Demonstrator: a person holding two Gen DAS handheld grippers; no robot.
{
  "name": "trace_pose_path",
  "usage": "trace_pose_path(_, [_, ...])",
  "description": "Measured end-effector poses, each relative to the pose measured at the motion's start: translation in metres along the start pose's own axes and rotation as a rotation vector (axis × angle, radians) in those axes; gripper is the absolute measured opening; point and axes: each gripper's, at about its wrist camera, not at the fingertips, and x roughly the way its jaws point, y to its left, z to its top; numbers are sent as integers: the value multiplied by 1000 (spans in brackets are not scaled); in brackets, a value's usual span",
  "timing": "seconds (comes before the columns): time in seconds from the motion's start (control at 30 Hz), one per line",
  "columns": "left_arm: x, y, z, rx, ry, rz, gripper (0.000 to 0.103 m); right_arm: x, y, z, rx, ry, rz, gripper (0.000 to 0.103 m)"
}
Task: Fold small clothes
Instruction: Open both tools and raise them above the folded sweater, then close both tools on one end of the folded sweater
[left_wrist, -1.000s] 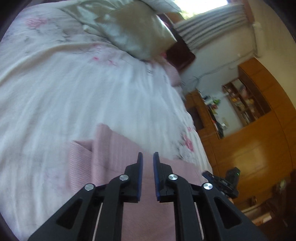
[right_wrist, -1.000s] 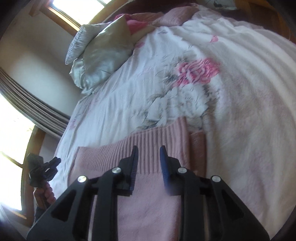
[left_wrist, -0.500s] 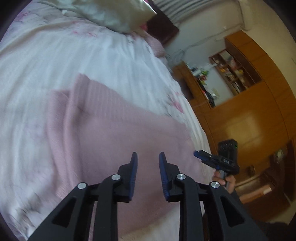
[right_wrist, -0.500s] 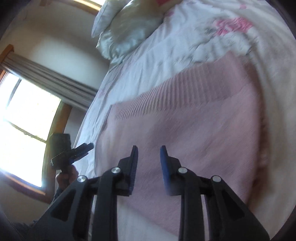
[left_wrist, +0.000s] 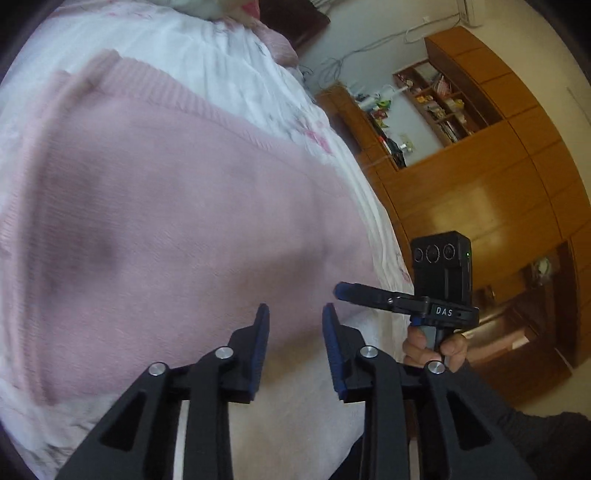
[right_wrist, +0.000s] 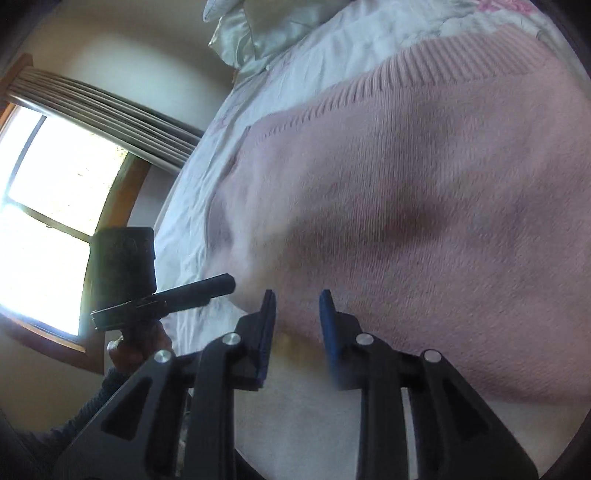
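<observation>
Item: pink ribbed-knit sweater (left_wrist: 177, 206), flat on the white floral bedspread (left_wrist: 236, 77), filling 9 to 1 o'clock. Your left tongs (left_wrist: 293, 325) and right tongs (right_wrist: 297, 314): parted, empty, above its near edge. Step: between folds, likely. Next: grip that hem.

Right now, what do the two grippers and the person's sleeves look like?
Both match: the left gripper and right gripper have black angular linkage arms with triangular cutouts, silver pivot screws and blue pads lining the fingers. Seen from the left wrist view, the right one carries a black camera block with three lenses, a green light and white "DAS" lettering. Both sleeves are dark; the left looks knitted.
</observation>
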Motion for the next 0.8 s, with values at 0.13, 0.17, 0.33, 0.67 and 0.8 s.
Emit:
trace_pose_path(0.13, [11, 27, -10, -88, 9, 18, 32, -11, -36, -13, 79, -23, -44, 5])
trace_pose_path(0.17, [2, 30, -11, -104, -2, 10, 32, -26, -46, -13, 97, -44, -48, 5])
trace_pose_path(0.33, [-61, 54, -11, -174, -58, 19, 55, -110, -110, -19, 206, -164, -100, 5])
trace_pose_path(0.67, [-150, 121, 63, -357, -119, 129, 90, -117, 19, -59, -294, -226, -567, 35])
trace_pose_path(0.8, [-132, 147, 97, -418, -99, 116, 91, -29, 113, -88, -630, -193, -704, 62])
